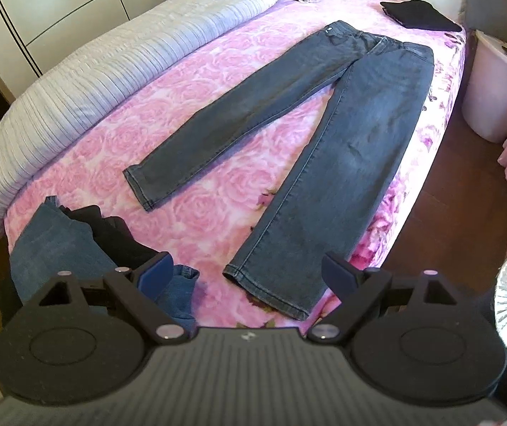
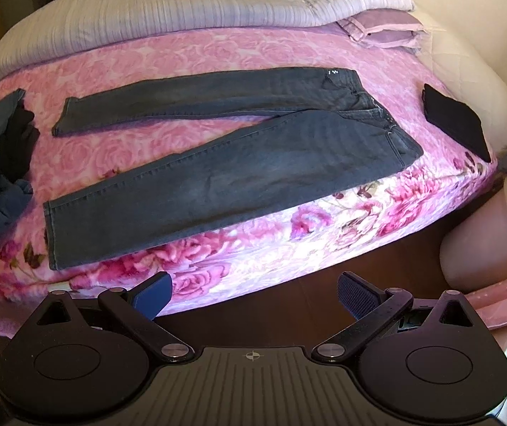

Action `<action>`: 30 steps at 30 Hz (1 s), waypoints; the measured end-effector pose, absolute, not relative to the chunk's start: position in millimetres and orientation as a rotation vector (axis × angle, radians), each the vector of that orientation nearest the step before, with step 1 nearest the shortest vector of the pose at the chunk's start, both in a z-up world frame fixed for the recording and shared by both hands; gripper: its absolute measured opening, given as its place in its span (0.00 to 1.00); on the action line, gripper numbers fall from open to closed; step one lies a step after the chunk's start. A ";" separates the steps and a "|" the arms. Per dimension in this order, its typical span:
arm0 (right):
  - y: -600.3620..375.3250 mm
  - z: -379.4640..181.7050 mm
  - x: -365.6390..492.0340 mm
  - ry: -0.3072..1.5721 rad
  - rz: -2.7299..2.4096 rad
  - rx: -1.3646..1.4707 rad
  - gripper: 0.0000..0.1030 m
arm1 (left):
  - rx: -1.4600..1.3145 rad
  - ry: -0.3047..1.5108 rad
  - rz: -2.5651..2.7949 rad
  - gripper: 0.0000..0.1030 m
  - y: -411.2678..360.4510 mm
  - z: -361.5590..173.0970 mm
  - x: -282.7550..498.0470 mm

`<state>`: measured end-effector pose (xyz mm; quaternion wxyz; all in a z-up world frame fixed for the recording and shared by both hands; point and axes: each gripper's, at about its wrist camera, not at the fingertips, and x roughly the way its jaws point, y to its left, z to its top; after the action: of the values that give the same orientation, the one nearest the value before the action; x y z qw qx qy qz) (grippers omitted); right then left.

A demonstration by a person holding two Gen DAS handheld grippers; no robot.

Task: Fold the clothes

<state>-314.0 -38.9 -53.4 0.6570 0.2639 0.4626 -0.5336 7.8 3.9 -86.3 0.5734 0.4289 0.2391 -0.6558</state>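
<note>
Your left tongs (image 1: pixel 248 273) stand wide open, nothing between the pads. Your right tongs (image 2: pixel 255 293) are likewise spread and empty, held off the bed edge over bare floor (image 2: pixel 289 294).

The jeans (image 1: pixel 324 135) lie spread flat on the pink bedspread (image 1: pixel 200 106), unfolded, legs splayed in a narrow V. A folded black garment (image 1: pixel 420 14) sits beyond the waistband, apart from it. A heap of blue and black clothes (image 1: pixel 86 241) lies just left of the left tongs.

Governing relation: the jeans lie straight ahead of both tongs. Seen from the left tongs, the long axis runs away from you, the near hem (image 1: pixel 267 294) just ahead of the pads and the waistband (image 1: pixel 381 39) far off to the upper right. Seen from the right tongs, the same axis runs crosswise, hems to the left, waistband (image 2: pixel 392 131) to the right and ahead.

Judgement: the left tongs are nearer the hems, the right tongs nearer the waist. A leg-over-leg fold would turn on that split, each tong taking its own end of the near leg, which lies along the bed edge closest to you. The far leg (image 1: pixel 239 106) angles off leftward, so the two legs are not parallel.
</note>
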 end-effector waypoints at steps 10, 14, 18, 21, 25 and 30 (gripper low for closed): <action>-61.7 -59.9 -334.0 1.090 -1.170 0.584 0.99 | 1.017 0.598 -1.523 0.86 -15.4 -94.1 -20.1; -73.8 -62.4 -347.2 1.103 -1.158 0.585 0.99 | 1.034 0.602 -1.517 0.86 -27.8 -98.1 -37.3; -90.1 -65.2 -366.5 1.109 -1.147 0.590 0.99 | 1.036 0.605 -1.509 0.86 -42.7 -100.0 -56.4; -102.6 -66.7 -382.1 1.109 -1.143 0.595 0.99 | 1.041 0.601 -1.500 0.86 -53.6 -100.4 -71.5; -116.9 -68.3 -402.1 1.107 -1.136 0.599 0.99 | 1.048 0.597 -1.480 0.86 -65.4 -101.4 -90.8; -133.6 -72.0 -425.4 1.113 -1.107 0.594 0.99 | 1.043 0.609 -1.443 0.86 -73.3 -102.4 -110.1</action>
<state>-425.4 -133.6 -72.0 0.6678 0.2634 0.4936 -0.4909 -110.1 -73.3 -102.4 0.5891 0.4479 0.2616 -0.6197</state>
